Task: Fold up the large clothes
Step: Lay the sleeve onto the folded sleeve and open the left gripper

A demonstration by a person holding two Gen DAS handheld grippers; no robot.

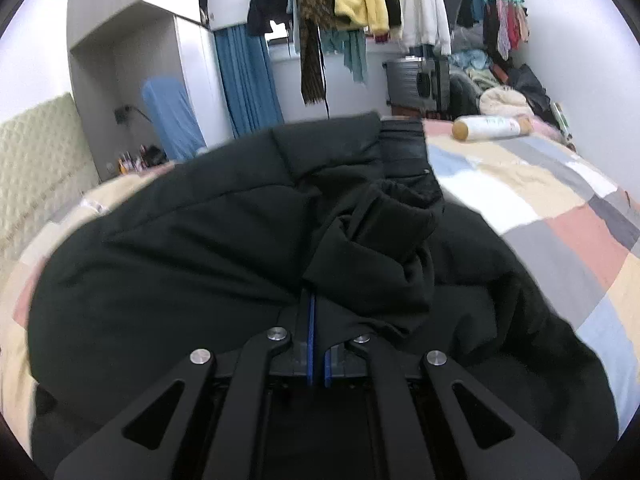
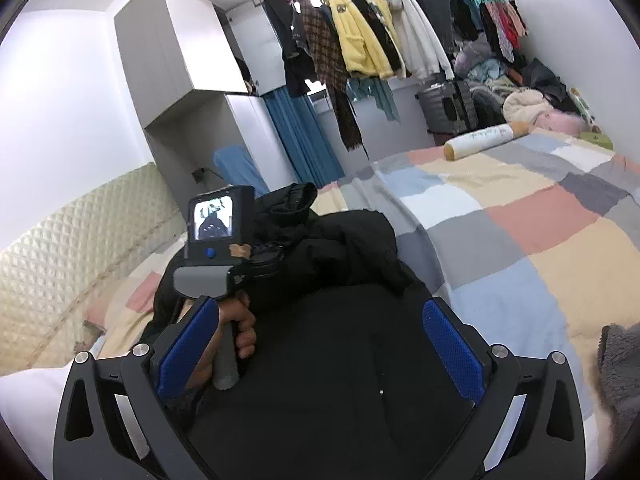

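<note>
- Blue-padded fingers of the left gripper sit nearly together at the bottom of its view, pinching a fold of the black jacket between them.
- Ahead of that pinch a bunched sleeve rises in a crumpled ridge; the padded body spreads wide to the left of it, matte and softly quilted.
- Seen from the right wrist, the right gripper stands wide apart with nothing between its pads, hovering over the jacket's smooth black panel.
- Just left of it a hand grips the handle of the other device (its small screen lit).
- Under the jacket lies a patchwork bedspread, stretching away forward and right.
- Far ahead on it rests a white roll, well apart from the jacket.
- Beyond hang coats on a rail, beside a blue curtain.
</note>
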